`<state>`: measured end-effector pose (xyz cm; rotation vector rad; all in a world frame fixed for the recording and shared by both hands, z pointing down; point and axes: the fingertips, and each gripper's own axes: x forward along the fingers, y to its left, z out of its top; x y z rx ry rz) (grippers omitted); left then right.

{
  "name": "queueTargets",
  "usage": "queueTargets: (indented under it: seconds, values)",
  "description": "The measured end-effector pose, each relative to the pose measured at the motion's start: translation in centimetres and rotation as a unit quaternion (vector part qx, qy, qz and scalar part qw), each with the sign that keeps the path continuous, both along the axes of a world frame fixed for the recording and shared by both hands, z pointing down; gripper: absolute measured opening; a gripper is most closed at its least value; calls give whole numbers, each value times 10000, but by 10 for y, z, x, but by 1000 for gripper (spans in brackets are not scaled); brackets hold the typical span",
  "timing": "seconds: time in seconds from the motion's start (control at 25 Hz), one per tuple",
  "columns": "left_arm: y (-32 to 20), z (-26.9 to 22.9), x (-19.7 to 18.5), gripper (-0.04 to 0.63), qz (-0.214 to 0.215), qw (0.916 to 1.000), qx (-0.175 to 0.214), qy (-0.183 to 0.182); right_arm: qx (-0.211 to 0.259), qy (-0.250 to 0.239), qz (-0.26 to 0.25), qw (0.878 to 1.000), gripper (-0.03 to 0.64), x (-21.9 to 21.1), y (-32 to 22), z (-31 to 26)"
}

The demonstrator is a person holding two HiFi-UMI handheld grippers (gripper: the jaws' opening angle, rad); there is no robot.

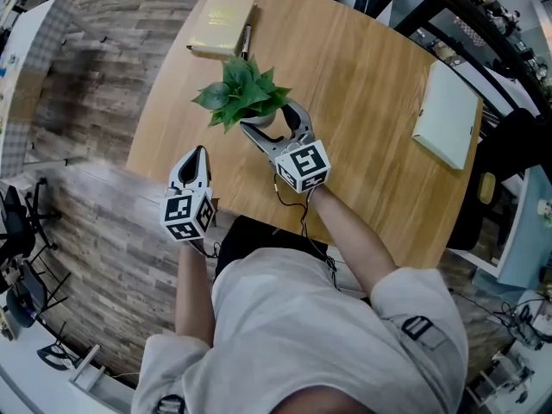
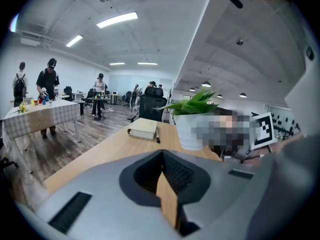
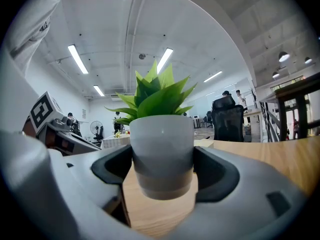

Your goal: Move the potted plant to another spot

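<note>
The potted plant point(image 1: 244, 93), green leaves in a small white pot point(image 3: 162, 151), stands at the near left part of the wooden table point(image 1: 362, 102). My right gripper point(image 1: 274, 121) reaches in from the near side and is shut on the pot, one pad against each side of it point(image 3: 162, 169). Whether the pot's base touches the table I cannot tell. My left gripper point(image 1: 197, 152) hovers at the table's near left edge, apart from the plant, shut with nothing in it point(image 2: 167, 184). From the left gripper view the pot point(image 2: 192, 131) is ahead to the right.
A tan book point(image 1: 222, 24) with a pen point(image 1: 245, 41) beside it lies at the far left of the table. A white pad point(image 1: 447, 115) lies near the right edge. A black rack and chair stand past the right side; wood floor is on the left.
</note>
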<state>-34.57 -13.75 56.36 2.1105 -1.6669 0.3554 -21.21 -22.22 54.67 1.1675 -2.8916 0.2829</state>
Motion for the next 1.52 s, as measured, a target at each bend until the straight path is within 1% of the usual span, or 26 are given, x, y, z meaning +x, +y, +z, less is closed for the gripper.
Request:
queueTargets:
  seconds: [0.36,0.56,0.72,1.04,1.24,1.52]
  values:
    - [-1,12,5,12,116,9998,-141,6,-287,548,-113,9980,393,0,-3,44]
    - [2,17,8,12,138,9997,-216,25,-477,876,-193,9948,393,3,-1,71]
    - [4,21,11,12,156,9996,-250,22,-610,1048,-243,9923,393,7,2,89]
    - [5,25,11,12,212,9992,-325,-2,-800,1237,-278,9887,393,9,8,111]
    - [9,30,14,12,204,9990,-393,-10,-740,1292,-294,9884,393,15,10,114]
    - [16,36,19,12,223,9986,-478,5,-784,1322,-301,9877,394,19,16,116]
